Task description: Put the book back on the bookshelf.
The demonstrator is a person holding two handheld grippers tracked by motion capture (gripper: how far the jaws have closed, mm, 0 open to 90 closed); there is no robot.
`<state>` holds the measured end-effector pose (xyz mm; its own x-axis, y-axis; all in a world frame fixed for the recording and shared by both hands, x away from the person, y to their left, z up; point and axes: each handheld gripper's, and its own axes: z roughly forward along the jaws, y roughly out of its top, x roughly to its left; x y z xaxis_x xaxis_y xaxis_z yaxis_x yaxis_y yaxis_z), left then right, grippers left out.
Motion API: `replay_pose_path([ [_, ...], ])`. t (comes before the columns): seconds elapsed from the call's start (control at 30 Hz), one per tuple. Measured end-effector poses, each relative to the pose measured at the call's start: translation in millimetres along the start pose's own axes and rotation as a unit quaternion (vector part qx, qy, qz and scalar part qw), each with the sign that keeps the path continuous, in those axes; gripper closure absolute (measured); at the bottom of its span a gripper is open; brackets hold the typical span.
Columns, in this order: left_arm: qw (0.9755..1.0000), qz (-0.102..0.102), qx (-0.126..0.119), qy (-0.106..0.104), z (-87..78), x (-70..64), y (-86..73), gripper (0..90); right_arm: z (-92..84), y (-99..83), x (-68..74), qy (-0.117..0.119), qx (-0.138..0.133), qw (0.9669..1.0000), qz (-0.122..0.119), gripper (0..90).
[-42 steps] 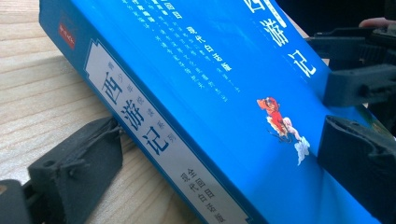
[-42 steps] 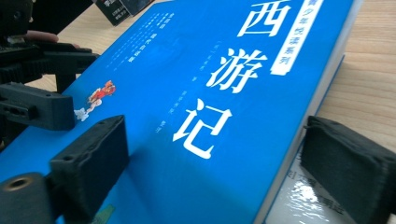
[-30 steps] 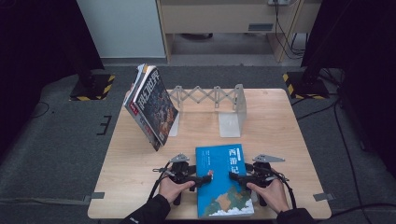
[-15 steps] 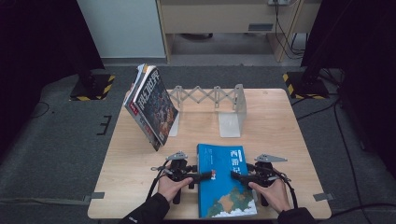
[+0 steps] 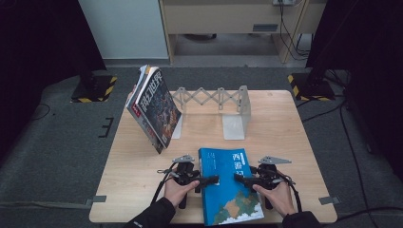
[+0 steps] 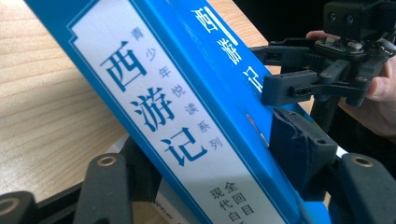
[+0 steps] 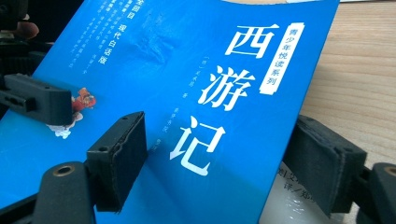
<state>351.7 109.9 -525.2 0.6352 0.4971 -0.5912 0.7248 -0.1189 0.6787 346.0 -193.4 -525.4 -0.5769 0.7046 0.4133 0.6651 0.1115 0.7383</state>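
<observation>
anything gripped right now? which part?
The blue book sits between both grippers' jaws: the left gripper at its spine edge, the right gripper at the opposite long edge. Both sets of jaws have just been closing; firm contact cannot be told.

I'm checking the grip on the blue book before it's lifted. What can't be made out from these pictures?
- High view: whether the left gripper and right gripper pads press the blue book; too small.
- Left gripper view: the book's underside, hidden by its spine.
- Right gripper view: the lower pad's contact, hidden beneath the cover.
- High view: the leaning magazines' titles; too small.
</observation>
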Motion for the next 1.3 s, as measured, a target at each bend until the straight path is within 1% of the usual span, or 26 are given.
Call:
replay_pose_path([
  [0.07,1.0000,-0.004,-0.001,-0.001,-0.2,0.4,0.1,38.9,-0.2,0.0,-0.6,0.003,0.001,1.0000,0.000,22.9],
  [0.17,1.0000,-0.003,-0.001,-0.001,-0.9,-0.5,0.5,39.6,-0.6,0.0,-0.5,0.004,-0.001,1.0000,0.000,23.3],
  [0.33,1.0000,-0.005,0.000,-0.003,-2.1,-1.7,2.6,41.4,-3.9,2.9,-0.2,0.001,0.001,1.0000,-0.005,28.3],
  [0.43,1.0000,-0.001,0.001,0.000,-2.4,-2.7,5.5,42.0,-5.7,4.7,-0.1,-0.001,0.001,1.0000,-0.006,30.5],
  [0.5,1.0000,0.004,0.000,0.003,-3.0,-3.0,7.2,42.2,-6.2,5.8,-0.5,-0.004,-0.005,0.9999,-0.011,32.0],
  [0.57,1.0000,0.003,-0.002,0.004,-4.4,-3.4,8.8,42.8,-6.4,6.9,-1.2,-0.004,-0.011,0.9998,-0.013,33.9],
  [0.7,0.9999,0.000,-0.014,0.003,-8.9,-4.9,13.3,45.7,-8.7,9.3,-1.6,0.001,-0.029,0.9995,-0.010,38.9],
  [0.73,0.9999,0.003,-0.017,0.003,-9.6,-5.7,14.7,46.4,-9.8,10.3,-0.9,0.002,-0.035,0.9993,-0.008,39.4],
  [0.77,0.9998,0.005,-0.018,0.003,-10.6,-6.6,16.0,46.8,-10.7,11.1,-0.9,0.002,-0.037,0.9992,-0.012,39.5],
  [1.03,0.9993,0.009,-0.035,0.004,-16.5,-12.2,22.3,50.1,-15.2,16.7,1.4,0.004,-0.059,0.9980,-0.022,42.5],
  [1.13,0.9988,0.017,-0.045,0.007,-18.7,-15.3,28.4,51.6,-17.9,20.4,2.0,0.006,-0.071,0.9971,-0.028,44.0],
  [1.2,0.9983,0.025,-0.052,0.007,-20.1,-17.2,31.2,52.2,-20.4,23.1,1.8,0.008,-0.085,0.9960,-0.027,45.5],
  [1.3,0.9979,0.031,-0.056,0.005,-21.8,-19.2,32.1,53.0,-22.4,25.0,2.1,0.011,-0.091,0.9954,-0.027,45.3],
])
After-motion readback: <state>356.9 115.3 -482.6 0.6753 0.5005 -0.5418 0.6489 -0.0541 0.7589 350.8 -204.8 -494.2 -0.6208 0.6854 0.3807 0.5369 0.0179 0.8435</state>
